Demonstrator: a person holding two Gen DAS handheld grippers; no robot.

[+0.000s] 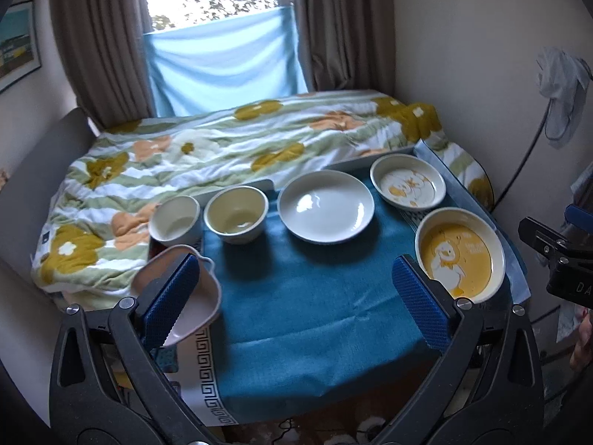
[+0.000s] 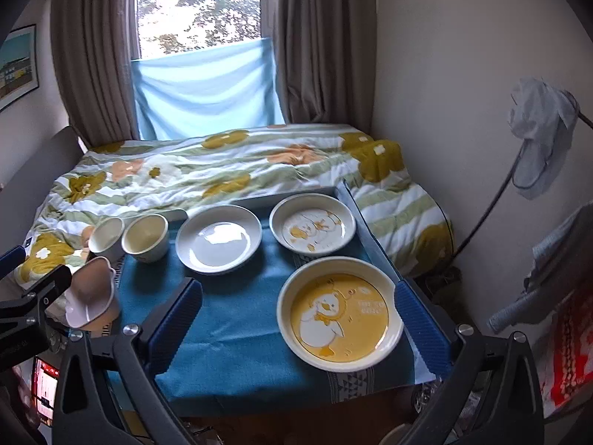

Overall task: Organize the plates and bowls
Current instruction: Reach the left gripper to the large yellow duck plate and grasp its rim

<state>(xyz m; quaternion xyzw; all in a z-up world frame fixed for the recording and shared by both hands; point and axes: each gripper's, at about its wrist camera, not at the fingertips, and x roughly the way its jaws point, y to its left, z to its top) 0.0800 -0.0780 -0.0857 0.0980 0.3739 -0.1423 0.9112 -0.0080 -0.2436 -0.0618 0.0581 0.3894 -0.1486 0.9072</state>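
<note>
On a small table with a teal cloth (image 1: 296, 296) stand two cream bowls (image 1: 176, 218) (image 1: 237, 215), a plain white plate (image 1: 326, 204), a small duck plate (image 1: 407, 185), a large yellow duck plate (image 1: 459, 254) and a pink bear-shaped bowl (image 1: 200, 296) at the left edge. My left gripper (image 1: 296, 296) is open above the cloth, its left finger in front of the pink bowl. My right gripper (image 2: 300, 322) is open, its jaws either side of the yellow duck plate (image 2: 339, 311) and nearer the camera than it. The pink bowl (image 2: 92, 293) also shows in the right wrist view.
A bed with a flowered quilt (image 1: 222, 148) lies right behind the table. A window with brown curtains (image 1: 100, 37) and blue fabric is beyond it. A wall is on the right with a lamp stand draped in cloth (image 2: 541, 141). A phone screen (image 2: 44, 385) glows at lower left.
</note>
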